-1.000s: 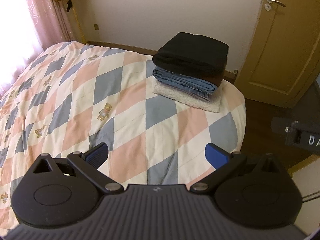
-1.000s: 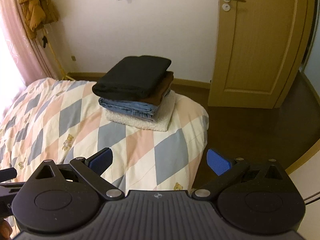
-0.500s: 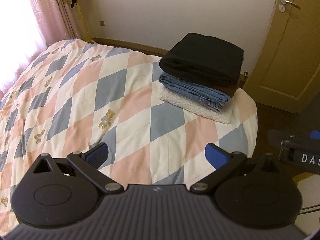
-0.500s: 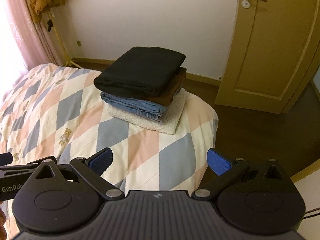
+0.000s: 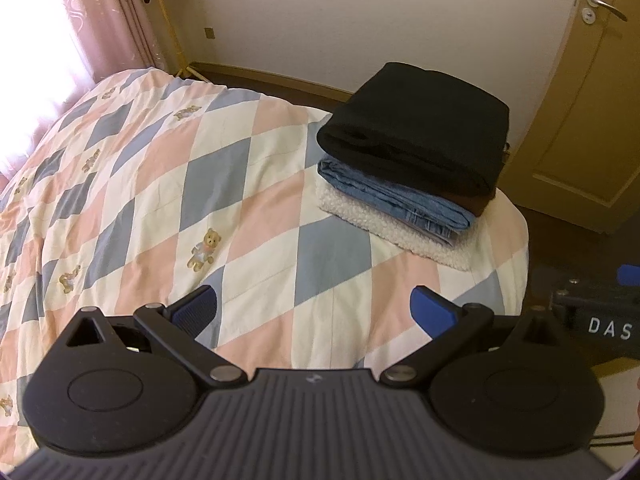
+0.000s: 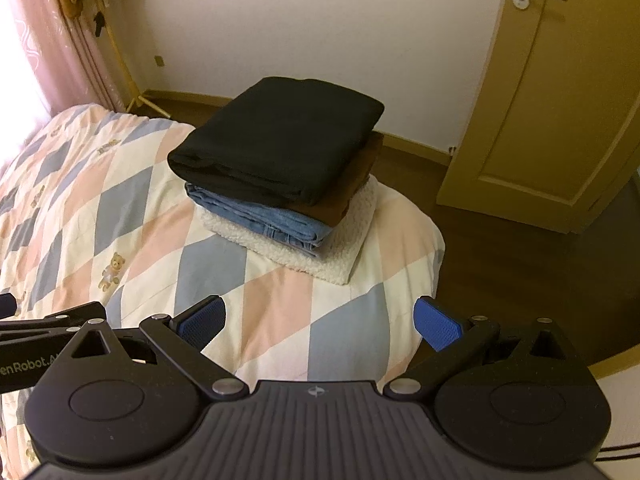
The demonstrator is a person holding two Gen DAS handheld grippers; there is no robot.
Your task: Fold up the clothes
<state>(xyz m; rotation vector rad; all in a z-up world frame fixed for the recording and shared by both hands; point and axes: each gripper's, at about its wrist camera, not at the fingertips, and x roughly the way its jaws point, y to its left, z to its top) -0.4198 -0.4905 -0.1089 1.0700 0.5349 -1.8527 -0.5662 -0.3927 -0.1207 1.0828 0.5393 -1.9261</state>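
A stack of folded clothes (image 5: 412, 168) sits on the far right corner of the bed: a black garment (image 5: 420, 136) on top, a brown one under it, blue jeans (image 5: 392, 196), and a white fleece (image 5: 384, 224) at the bottom. The stack also shows in the right wrist view (image 6: 280, 172). My left gripper (image 5: 314, 312) is open and empty above the quilt, well short of the stack. My right gripper (image 6: 320, 320) is open and empty near the bed's right edge. Each gripper shows at the edge of the other's view.
The bed carries a diamond-patterned quilt with teddy bears (image 5: 160, 208). A closed wooden door (image 6: 552, 120) stands right of the bed over dark floor (image 6: 500, 264). Pink curtains (image 5: 100, 24) and a coat stand (image 6: 120, 60) are at the far left.
Both grippers have moved closer to the stack and tilted a little downward, so the stack looks larger and lower in the views. Both stay open and empty.
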